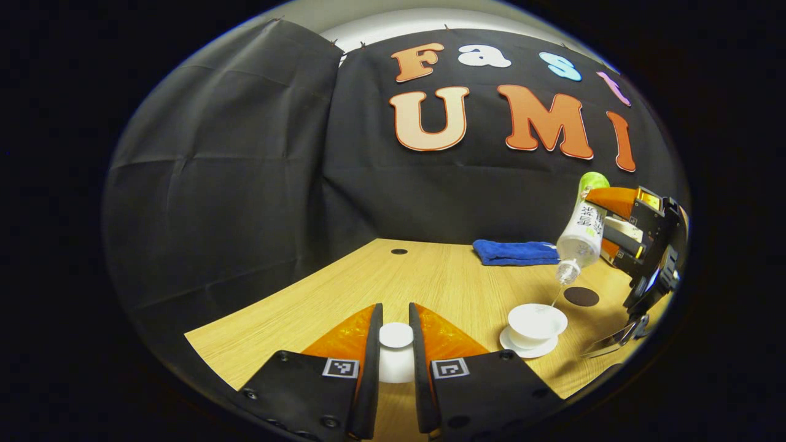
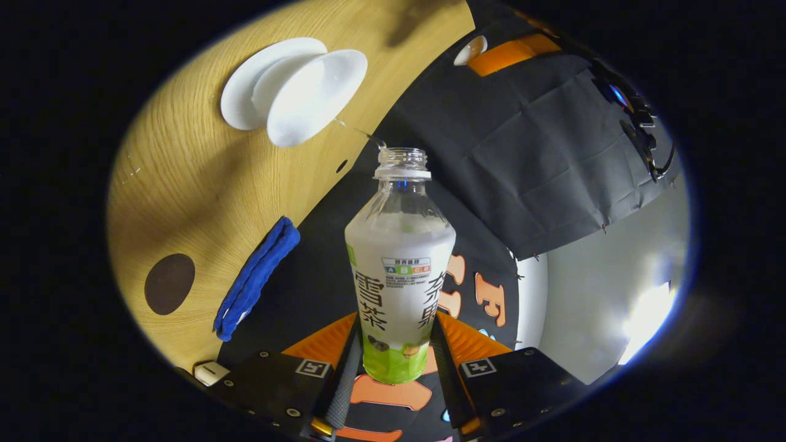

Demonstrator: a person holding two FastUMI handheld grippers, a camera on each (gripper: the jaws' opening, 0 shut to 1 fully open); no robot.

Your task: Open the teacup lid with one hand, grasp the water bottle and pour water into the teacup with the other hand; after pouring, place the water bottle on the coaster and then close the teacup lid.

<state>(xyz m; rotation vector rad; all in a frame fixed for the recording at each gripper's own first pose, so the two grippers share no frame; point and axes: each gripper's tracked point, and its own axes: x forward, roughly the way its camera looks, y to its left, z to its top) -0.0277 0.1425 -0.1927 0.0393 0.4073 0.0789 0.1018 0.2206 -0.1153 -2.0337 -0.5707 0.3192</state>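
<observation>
My left gripper is shut on the white teacup lid, held just above the wooden table. To its right stands the open white teacup on its saucer. Over it, my right gripper holds the water bottle tipped neck down, and a thin stream runs into the cup. In the right gripper view that gripper is shut on the bottle, whose open mouth points at the teacup. The dark round coaster lies beyond the cup.
A folded blue cloth lies at the back of the table by the black wall. A small dark hole sits in the tabletop near the far edge. The other gripper appears far off in the right gripper view.
</observation>
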